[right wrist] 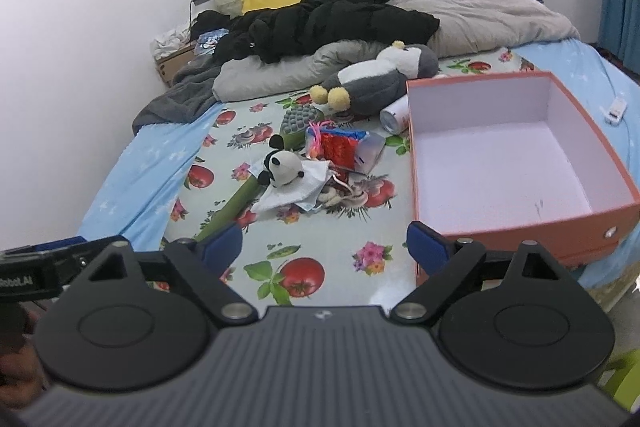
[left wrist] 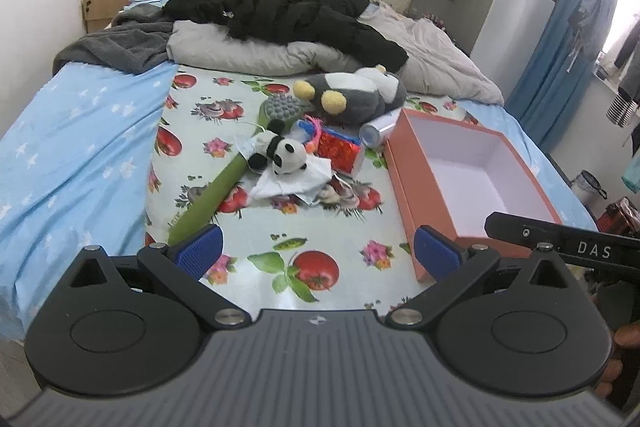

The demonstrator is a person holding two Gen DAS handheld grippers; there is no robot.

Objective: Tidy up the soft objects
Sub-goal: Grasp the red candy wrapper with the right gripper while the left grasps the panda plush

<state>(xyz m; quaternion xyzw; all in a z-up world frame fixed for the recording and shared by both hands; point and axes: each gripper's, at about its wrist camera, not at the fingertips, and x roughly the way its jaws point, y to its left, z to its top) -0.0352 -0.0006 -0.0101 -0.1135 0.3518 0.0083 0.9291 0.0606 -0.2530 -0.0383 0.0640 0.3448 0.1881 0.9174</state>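
Observation:
A small panda plush [left wrist: 282, 153] [right wrist: 282, 167] lies on white cloths [left wrist: 292, 179] in a pile mid-bed. A big grey penguin plush [left wrist: 352, 93] [right wrist: 376, 79] lies behind it. An open orange box [left wrist: 468, 171] [right wrist: 516, 155], white inside and empty, stands to the right. My left gripper [left wrist: 318, 251] is open and empty, above the fruit-print cloth [left wrist: 224, 95] near the front. My right gripper [right wrist: 324, 245] is open and empty, beside the box's near corner.
A green massage stick [left wrist: 224, 183] [right wrist: 244, 195], a red shiny packet [left wrist: 340, 149] [right wrist: 338, 147] and a white can [left wrist: 374, 133] [right wrist: 394, 117] lie in the pile. A black jacket [left wrist: 288, 11] and grey duvet [left wrist: 248, 55] fill the bed's far half. A wardrobe and blue curtain [left wrist: 560, 39] stand right.

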